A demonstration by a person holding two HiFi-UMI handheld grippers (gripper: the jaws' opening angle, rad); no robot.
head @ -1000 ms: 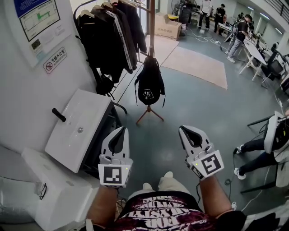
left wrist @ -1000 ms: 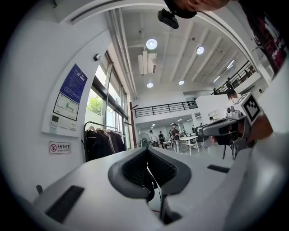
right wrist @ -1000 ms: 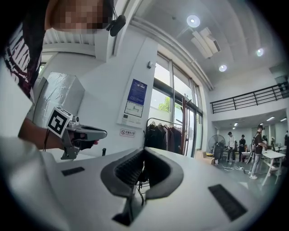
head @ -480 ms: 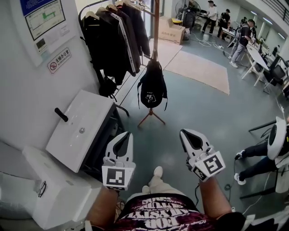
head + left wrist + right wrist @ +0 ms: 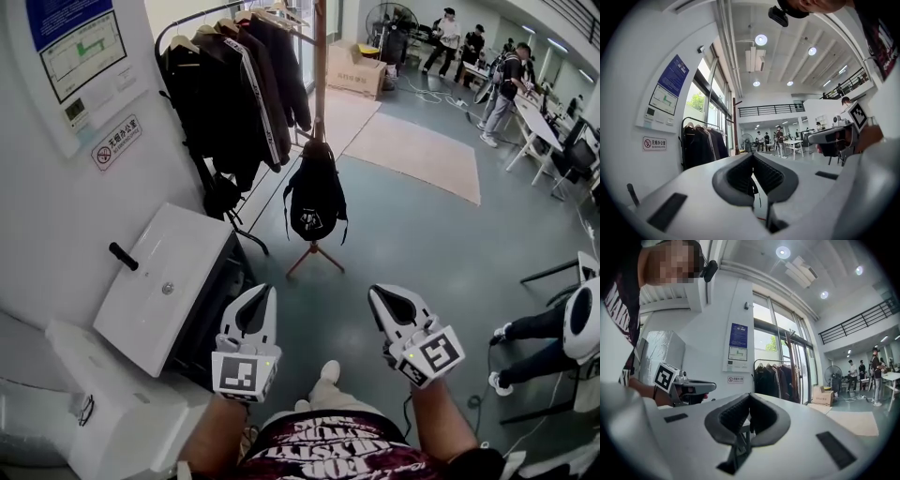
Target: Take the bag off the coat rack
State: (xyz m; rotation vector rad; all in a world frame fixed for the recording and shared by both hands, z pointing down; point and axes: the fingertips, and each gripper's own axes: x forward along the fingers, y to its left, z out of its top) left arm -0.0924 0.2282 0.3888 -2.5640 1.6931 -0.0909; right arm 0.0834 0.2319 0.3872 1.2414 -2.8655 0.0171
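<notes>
A black backpack [image 5: 315, 202] hangs from the wooden coat rack pole [image 5: 321, 75], just above the rack's splayed feet [image 5: 314, 255]. Both grippers are held low in front of me, well short of the bag. My left gripper [image 5: 265, 290] points at the floor left of the rack, jaws together and empty; its own view shows the tips [image 5: 751, 155] meeting. My right gripper [image 5: 375, 292] is level with it on the right, also shut on nothing, with its tips [image 5: 749, 396] touching. Each gripper shows in the other's view: the right gripper [image 5: 833, 137] and the left gripper [image 5: 689, 388].
A garment rail with several dark jackets [image 5: 234, 89] stands left of the rack against the wall. A white cabinet [image 5: 169, 277] sits at my left. A cardboard box [image 5: 354, 67] and beige mat [image 5: 422, 150] lie beyond. People stand at desks far right; a seated person's legs [image 5: 530, 328] are at right.
The view has advanced a little toward the rack, and my foot has stepped forward. Both grippers stay shut and keep their places side by side.
</notes>
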